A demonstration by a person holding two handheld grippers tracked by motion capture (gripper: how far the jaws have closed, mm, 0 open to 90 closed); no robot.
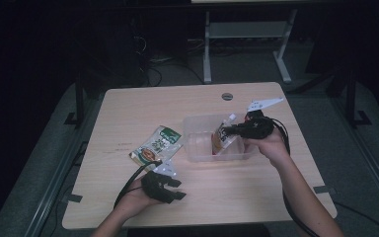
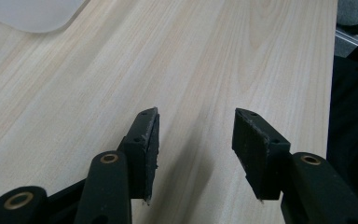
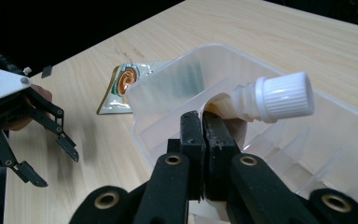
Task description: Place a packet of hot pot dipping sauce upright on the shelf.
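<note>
A clear plastic container [image 1: 196,143] sits mid-table. My right gripper [image 1: 225,131] is shut on the top edge of a spouted pouch [image 1: 223,139] and holds it upright inside the container. In the right gripper view the jaws [image 3: 202,116] pinch the pouch [image 3: 221,105] just beside its white screw cap [image 3: 284,95], over the container wall [image 3: 168,88]. A green food pouch [image 1: 156,146] lies flat on the table left of the container. My left gripper [image 1: 180,189] hovers open near the front edge, and nothing lies between its jaws [image 2: 196,135].
The wooden table [image 1: 128,108] has a round cable grommet [image 1: 227,96] at the back. A corner of the container [image 2: 32,14] shows far off in the left gripper view. White desk legs [image 1: 207,49] and dark floor lie beyond. The table's right edge [image 2: 328,93] is close.
</note>
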